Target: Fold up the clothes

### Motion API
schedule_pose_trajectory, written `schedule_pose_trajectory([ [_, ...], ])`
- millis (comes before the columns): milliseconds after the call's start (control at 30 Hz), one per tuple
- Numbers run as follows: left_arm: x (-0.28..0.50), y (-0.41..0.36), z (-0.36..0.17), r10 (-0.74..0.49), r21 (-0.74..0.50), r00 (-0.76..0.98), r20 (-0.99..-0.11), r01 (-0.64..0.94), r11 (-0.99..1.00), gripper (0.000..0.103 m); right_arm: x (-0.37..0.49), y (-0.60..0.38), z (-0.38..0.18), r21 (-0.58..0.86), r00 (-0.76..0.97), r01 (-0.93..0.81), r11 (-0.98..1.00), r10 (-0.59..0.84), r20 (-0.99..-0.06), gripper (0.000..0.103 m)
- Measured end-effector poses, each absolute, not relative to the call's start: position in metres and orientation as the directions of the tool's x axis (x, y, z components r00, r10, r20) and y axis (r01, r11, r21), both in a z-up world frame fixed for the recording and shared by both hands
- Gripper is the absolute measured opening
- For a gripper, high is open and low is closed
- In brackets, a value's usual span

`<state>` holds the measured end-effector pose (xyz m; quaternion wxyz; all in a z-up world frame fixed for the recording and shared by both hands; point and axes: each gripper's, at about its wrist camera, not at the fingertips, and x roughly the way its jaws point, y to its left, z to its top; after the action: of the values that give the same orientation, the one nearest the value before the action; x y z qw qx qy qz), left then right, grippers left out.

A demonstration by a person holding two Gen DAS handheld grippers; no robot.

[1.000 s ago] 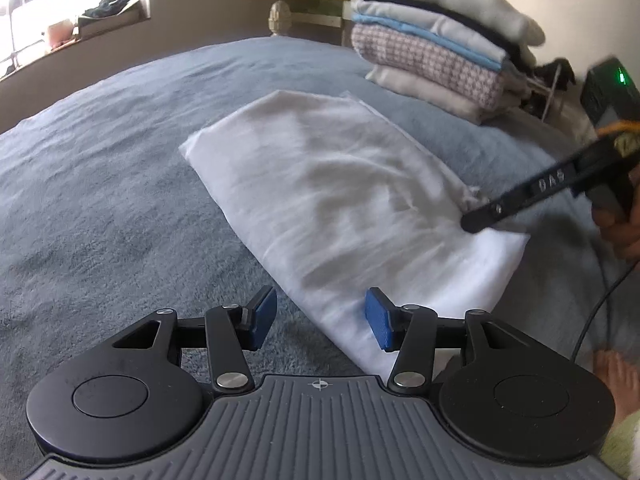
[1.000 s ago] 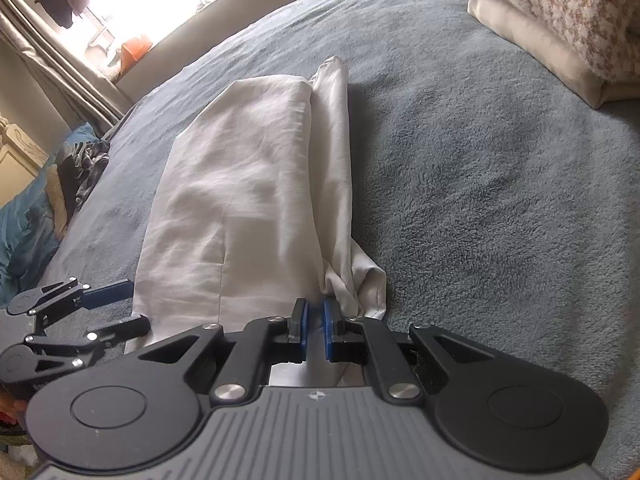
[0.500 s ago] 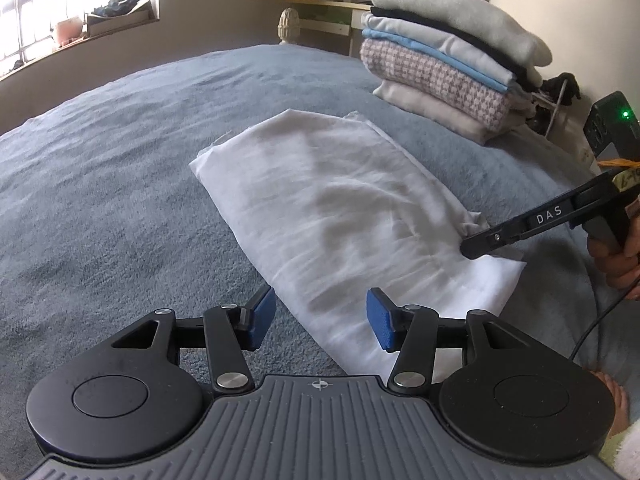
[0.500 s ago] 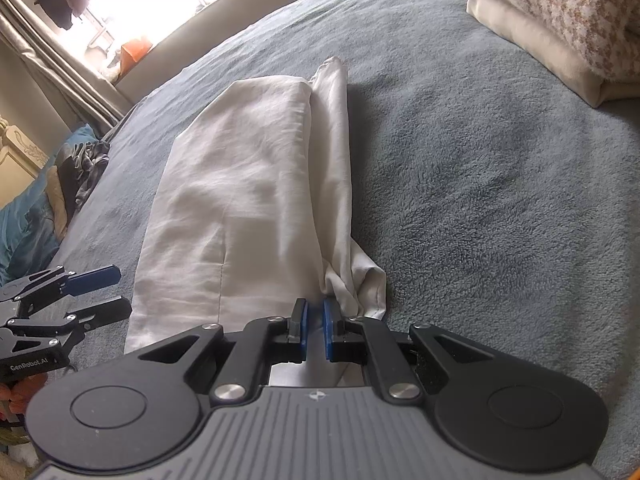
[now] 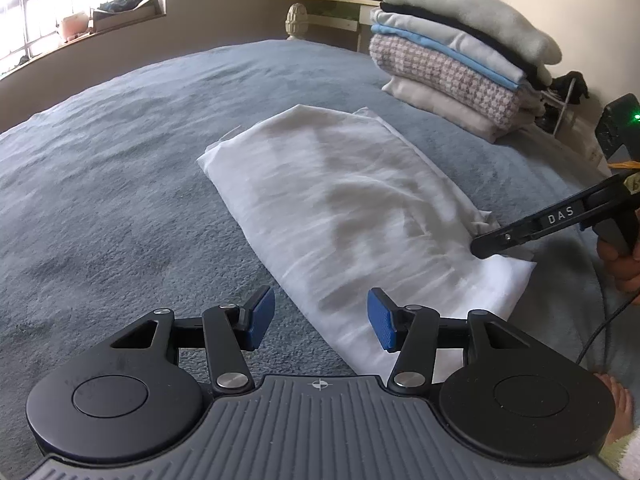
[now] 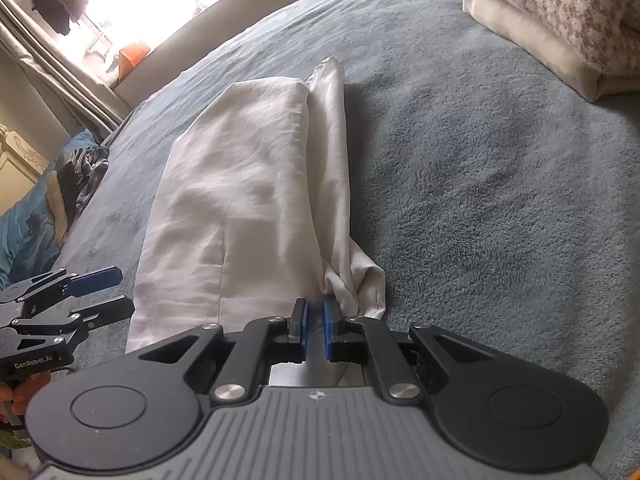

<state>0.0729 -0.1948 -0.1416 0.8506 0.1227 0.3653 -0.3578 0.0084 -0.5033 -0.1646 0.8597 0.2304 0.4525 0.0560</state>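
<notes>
Black left gripper point(image 5: 318, 322) with blue pads point(image 5: 382, 320), silver screws and ribbed grey housing; right gripper point(image 5: 478, 246) marked "DAS", trailing a black cable point(image 5: 600, 330).

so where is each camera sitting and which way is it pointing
Left wrist: sits on the left gripper, open, low over the blue blanket, facing the white garment and the folded pile; the right gripper, a hand and a bare foot show.
Right wrist: sits on the right gripper, nearly shut at the garment's near edge, looking along its length toward the bright window; the left gripper shows.
Both views share the garment, blanket, pile and the opposite gripper.
</notes>
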Motion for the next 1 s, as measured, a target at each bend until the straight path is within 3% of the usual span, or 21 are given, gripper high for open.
schedule_pose_trajectory([
  [467,0.085,-0.196,-0.144,-0.435,-0.062,0.457,-0.776,0.631,0.773,0.052,0.007,-0.499,-0.165,0.430,0.595,0.112,0.896,0.286,-0.751,0.008],
  [833,0.082,-0.217,-0.148,-0.369,-0.062,0.401,-0.839,0.602,0.796,0.060,0.009,-0.489,-0.158,0.375,0.589,0.103,0.921,0.248,-0.769,0.009],
  [1000,0.081,-0.225,-0.149,-0.340,-0.051,0.392,-0.855,0.588,0.807,0.061,0.008,-0.488,-0.148,0.363,0.594,0.105,0.926,0.234,-0.770,0.015],
])
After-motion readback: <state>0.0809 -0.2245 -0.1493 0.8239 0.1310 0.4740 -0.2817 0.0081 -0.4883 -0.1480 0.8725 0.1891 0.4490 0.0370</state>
